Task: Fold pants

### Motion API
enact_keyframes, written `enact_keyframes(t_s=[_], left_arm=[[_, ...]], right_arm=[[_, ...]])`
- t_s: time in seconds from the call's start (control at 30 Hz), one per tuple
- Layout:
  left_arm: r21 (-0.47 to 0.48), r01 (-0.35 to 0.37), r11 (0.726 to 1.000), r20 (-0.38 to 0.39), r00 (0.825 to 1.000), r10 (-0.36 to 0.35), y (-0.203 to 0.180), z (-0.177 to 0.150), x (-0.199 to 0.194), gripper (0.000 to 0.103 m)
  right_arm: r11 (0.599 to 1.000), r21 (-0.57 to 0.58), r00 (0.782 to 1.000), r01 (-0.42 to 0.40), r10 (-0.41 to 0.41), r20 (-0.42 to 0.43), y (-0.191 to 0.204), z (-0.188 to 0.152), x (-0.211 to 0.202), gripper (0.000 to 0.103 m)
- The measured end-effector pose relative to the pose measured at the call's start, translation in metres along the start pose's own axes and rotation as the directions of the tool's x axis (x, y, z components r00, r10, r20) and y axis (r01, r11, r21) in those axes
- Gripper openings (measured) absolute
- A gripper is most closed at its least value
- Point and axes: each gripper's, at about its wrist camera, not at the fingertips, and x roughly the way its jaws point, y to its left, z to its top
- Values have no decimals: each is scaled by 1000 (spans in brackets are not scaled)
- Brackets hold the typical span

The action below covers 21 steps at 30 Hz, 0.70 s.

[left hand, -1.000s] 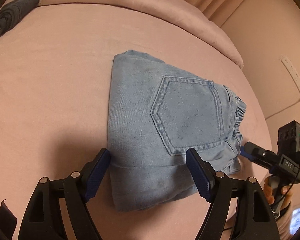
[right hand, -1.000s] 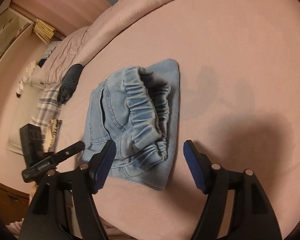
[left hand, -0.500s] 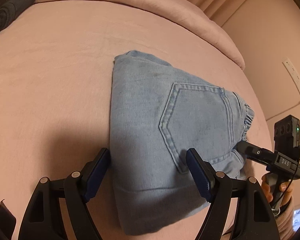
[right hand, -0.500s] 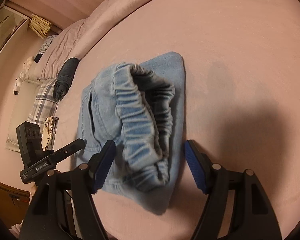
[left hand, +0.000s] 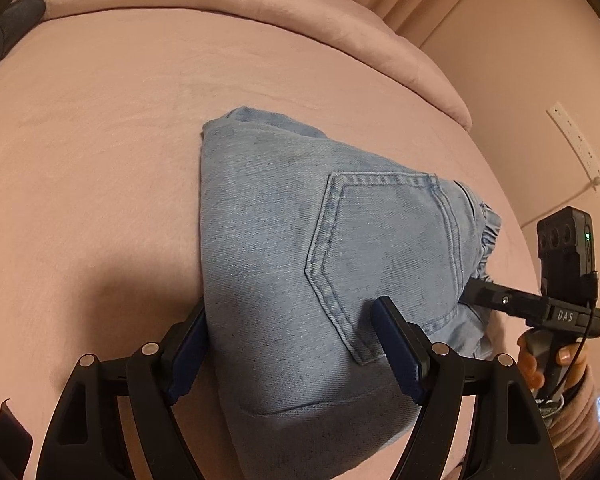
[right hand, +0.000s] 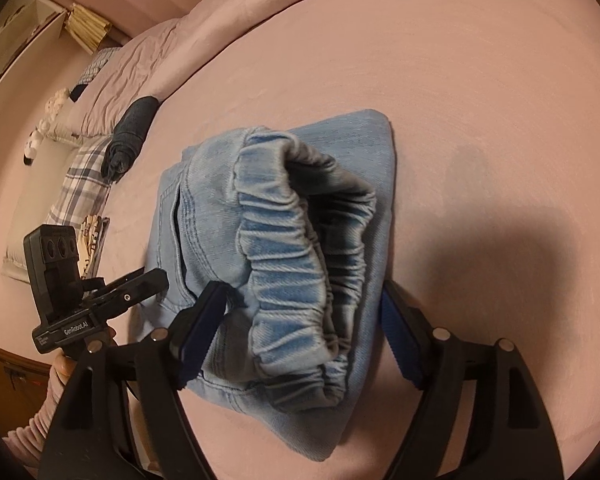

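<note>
The light blue denim pants (left hand: 300,264) lie folded into a thick bundle on the pink bed, back pocket up. My left gripper (left hand: 292,344) is open, its jaws on either side of the bundle's near folded edge. My right gripper (right hand: 304,320) is open and straddles the elastic waistband end (right hand: 292,248), which gapes open toward the camera. The right gripper also shows in the left wrist view (left hand: 532,304) at the waistband side. The left gripper shows in the right wrist view (right hand: 112,300) at the bundle's left side.
The pink bedspread (left hand: 100,160) spreads wide around the pants. A rolled dark garment (right hand: 130,140) lies near the pillows, with plaid cloth (right hand: 76,188) beside it. A wall with a power strip (left hand: 576,144) stands right of the bed.
Both grippers have moved in closer to the folded pants, so their open jaws now straddle the bundle's edges. The pants look larger in both views.
</note>
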Motion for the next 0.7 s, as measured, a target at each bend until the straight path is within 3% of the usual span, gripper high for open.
enact_keyframes(t_s=[0.13,0.4,0.7], left_arm=[[-6,3,1000,10,1000,-3,3,-3,-2,71],[-43,10,999,13,1000,-9,9,-1,-3,57],[-36,-72,997,42,996,74,-5,-5,-5,39]], right_arm=[[998,-46,999,41,-41,5,10,-1,3,80],[994,-85,997,72,-69,44,15,-4,3,67],[978,-133,980,161,-143,137,35,-12,-3,49]])
